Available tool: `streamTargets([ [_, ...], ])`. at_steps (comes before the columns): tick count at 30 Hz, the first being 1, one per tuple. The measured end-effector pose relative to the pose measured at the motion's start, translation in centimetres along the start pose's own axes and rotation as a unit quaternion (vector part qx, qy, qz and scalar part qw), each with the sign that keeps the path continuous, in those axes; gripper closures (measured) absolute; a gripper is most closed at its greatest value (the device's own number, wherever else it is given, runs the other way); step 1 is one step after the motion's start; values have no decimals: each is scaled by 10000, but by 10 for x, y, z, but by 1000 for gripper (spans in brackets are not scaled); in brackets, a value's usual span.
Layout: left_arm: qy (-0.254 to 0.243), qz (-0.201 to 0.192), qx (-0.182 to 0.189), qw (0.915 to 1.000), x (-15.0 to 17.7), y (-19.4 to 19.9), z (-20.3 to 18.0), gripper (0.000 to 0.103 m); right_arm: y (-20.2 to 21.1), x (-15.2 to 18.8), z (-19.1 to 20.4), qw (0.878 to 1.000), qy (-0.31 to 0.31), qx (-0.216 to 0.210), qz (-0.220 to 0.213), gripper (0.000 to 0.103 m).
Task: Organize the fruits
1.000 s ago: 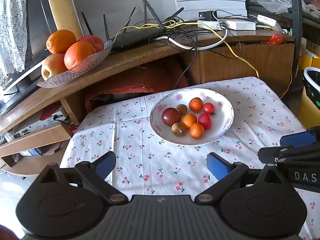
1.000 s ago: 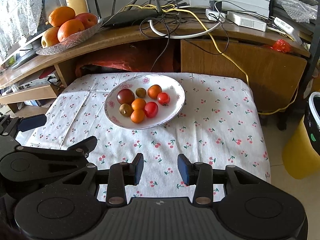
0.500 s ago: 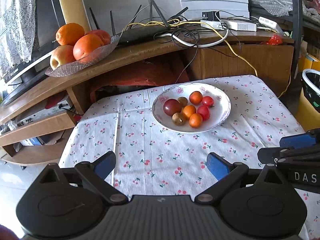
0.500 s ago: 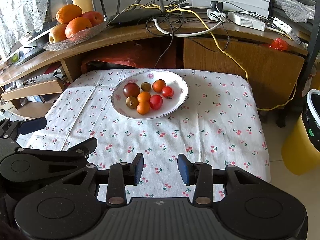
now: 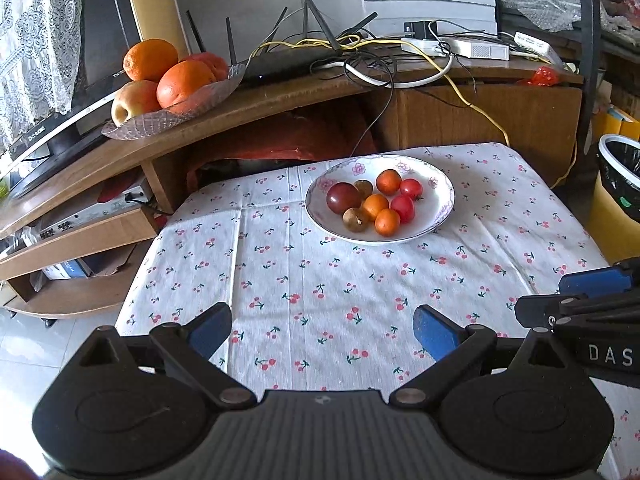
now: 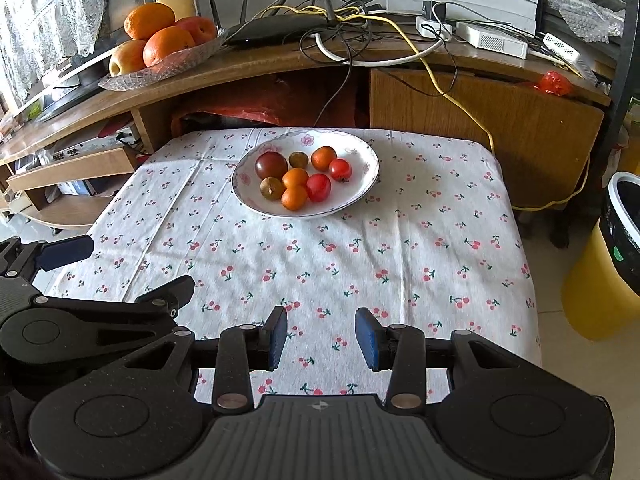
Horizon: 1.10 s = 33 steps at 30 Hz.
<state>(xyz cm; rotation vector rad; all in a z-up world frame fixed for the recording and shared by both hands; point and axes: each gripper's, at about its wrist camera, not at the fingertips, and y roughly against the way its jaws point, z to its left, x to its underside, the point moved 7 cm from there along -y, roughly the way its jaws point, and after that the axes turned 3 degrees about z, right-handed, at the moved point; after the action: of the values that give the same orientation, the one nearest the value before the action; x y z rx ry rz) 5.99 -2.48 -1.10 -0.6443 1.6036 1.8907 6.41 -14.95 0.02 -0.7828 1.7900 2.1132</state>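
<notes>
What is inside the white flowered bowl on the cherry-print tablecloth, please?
The white bowl holds eight small fruits: three orange, two red, two brownish and one larger dark red. Anything beneath them is hidden.

1. A white plate, with a pink flower pattern on its rim, sits on the far middle of the cherry-print cloth.
2. On it lie eight small fruits, clustered and mostly touching: a large dark red one at the left, two brownish ones, three orange ones and two red ones at the right.
3. A glass dish stands on the far-left wooden shelf, holding two oranges and two apples, piled together.
</notes>
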Motion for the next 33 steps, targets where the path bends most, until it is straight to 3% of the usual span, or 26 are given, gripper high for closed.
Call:
streamTargets([
  [33, 208, 74, -64, 9997, 33, 25, 8, 0, 16, 31, 19, 9998, 190, -40, 100, 66],
])
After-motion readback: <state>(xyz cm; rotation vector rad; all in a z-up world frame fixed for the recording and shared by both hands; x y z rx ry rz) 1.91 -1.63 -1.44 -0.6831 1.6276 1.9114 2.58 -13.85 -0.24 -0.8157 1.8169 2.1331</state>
